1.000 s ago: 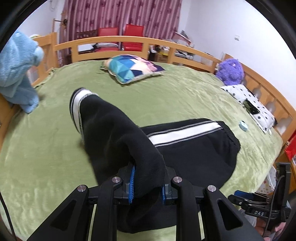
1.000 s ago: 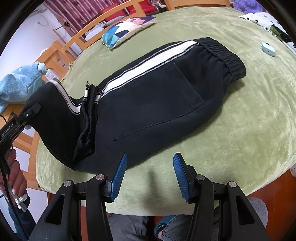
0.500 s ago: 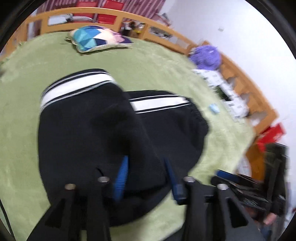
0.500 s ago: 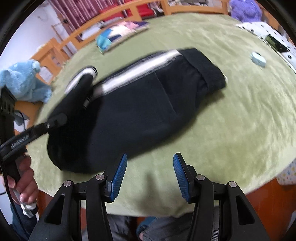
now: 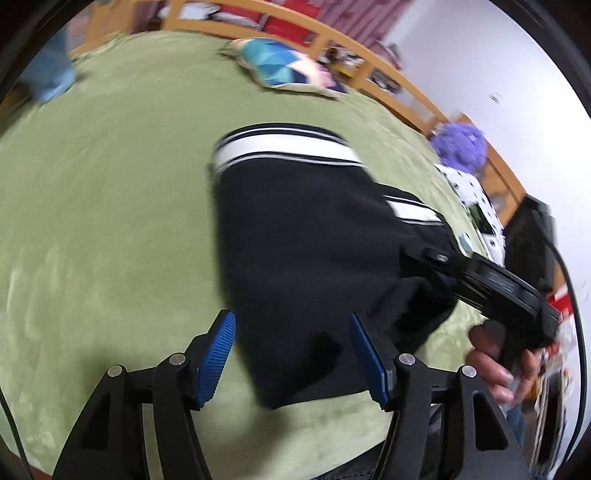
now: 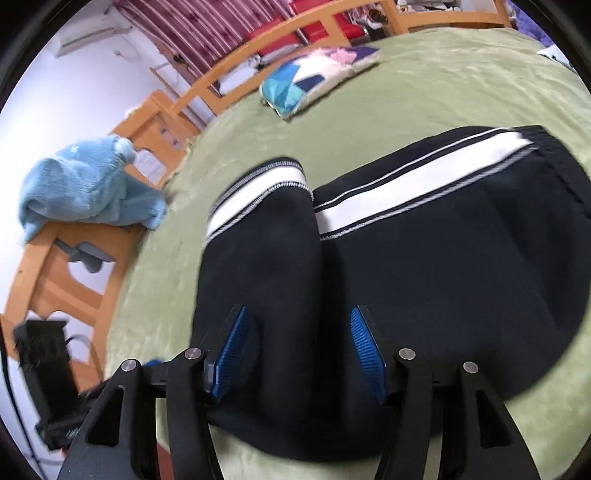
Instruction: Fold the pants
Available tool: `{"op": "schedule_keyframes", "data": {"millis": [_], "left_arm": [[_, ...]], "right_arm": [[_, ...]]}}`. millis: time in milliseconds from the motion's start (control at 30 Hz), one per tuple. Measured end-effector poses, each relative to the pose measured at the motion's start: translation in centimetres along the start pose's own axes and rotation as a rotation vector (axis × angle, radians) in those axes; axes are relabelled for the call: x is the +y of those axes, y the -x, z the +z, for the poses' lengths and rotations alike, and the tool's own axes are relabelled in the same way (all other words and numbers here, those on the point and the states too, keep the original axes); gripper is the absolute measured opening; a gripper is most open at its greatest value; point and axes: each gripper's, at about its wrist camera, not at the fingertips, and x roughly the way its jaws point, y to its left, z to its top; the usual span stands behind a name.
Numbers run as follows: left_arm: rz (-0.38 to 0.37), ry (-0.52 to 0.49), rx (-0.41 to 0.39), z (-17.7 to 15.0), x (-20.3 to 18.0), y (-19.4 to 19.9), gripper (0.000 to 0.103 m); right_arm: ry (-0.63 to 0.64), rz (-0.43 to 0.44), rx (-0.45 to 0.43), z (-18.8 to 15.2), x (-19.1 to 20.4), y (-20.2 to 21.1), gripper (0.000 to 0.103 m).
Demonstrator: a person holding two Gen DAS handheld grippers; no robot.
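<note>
Covering the whole bed (image 5: 110, 192) is a green plush blanket, ringed by a low wooden rail (image 6: 192, 96). Striped maroon curtains and red chairs (image 6: 314, 22) are seen beyond the rail, and white walls close the room. A patterned pillow (image 5: 284, 70) lies near the far edge, a blue plush toy (image 6: 85, 184) is draped over the rail, and a purple plush toy (image 5: 460, 146) sits by a spotted cushion (image 5: 476, 199).

The black pants (image 6: 424, 266) are laid on the blanket near the front edge, folded over on themselves. Their long axis is seen running from the near left towards the far right in the right wrist view, with the white side stripe along the far edge. A shorter folded-over flap (image 5: 295, 221) lies on top at the left, its stripe facing away.

The left claw (image 5: 291, 360) is opening, with the flap's near corner between its blue pads but not pinched. The right claw (image 6: 295, 354) is likewise opening, held over the black cloth without pressing it. The right claw is held by a hand (image 5: 495, 369).
</note>
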Motion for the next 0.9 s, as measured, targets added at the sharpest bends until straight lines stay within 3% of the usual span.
{"op": "schedule_keyframes", "data": {"millis": [67, 100, 133, 233, 333, 500, 633, 733, 833, 900], "left_arm": [[0.008, 0.036, 0.003, -0.2, 1.3, 0.2, 0.061], [0.011, 0.04, 0.002, -0.2, 1.7, 0.2, 0.061], [0.019, 0.044, -0.001, -0.1, 2.0, 0.3, 0.061], [0.034, 0.033, -0.006, 0.0, 2.2, 0.4, 0.061], [0.039, 0.007, -0.003, 0.1, 1.6, 0.1, 0.061], [0.009, -0.037, 0.006, 0.3, -0.6, -1.1, 0.061], [-0.024, -0.067, 0.039, 0.5, -2.9, -3.1, 0.061], [-0.046, -0.117, 0.058, 0.7, -5.2, -4.3, 0.061], [-0.047, -0.167, 0.065, 0.8, -7.4, -4.9, 0.061], [-0.058, -0.182, 0.067, 1.0, -8.7, -5.4, 0.061]], "right_arm": [[0.006, -0.034, 0.058, 0.7, 0.5, -2.9, 0.042], [0.029, -0.021, 0.09, 0.9, 0.9, -4.2, 0.018], [0.084, -0.035, 0.103, 1.1, 1.7, -4.8, 0.016], [0.243, -0.055, 0.005, 2.1, 3.7, -2.2, 0.013], [0.238, -0.005, -0.086, 3.9, 3.0, 2.8, 0.013], [0.195, -0.12, -0.233, 6.5, -2.9, 10.5, 0.013], [0.099, -0.325, -0.24, 7.3, -10.6, 11.6, 0.014], [0.087, -0.484, -0.139, 6.5, -16.1, 8.5, 0.014], [0.019, -0.414, -0.131, 5.7, -18.8, 8.3, 0.016], [0.016, -0.406, -0.155, 5.5, -18.5, 9.7, 0.023]]}}
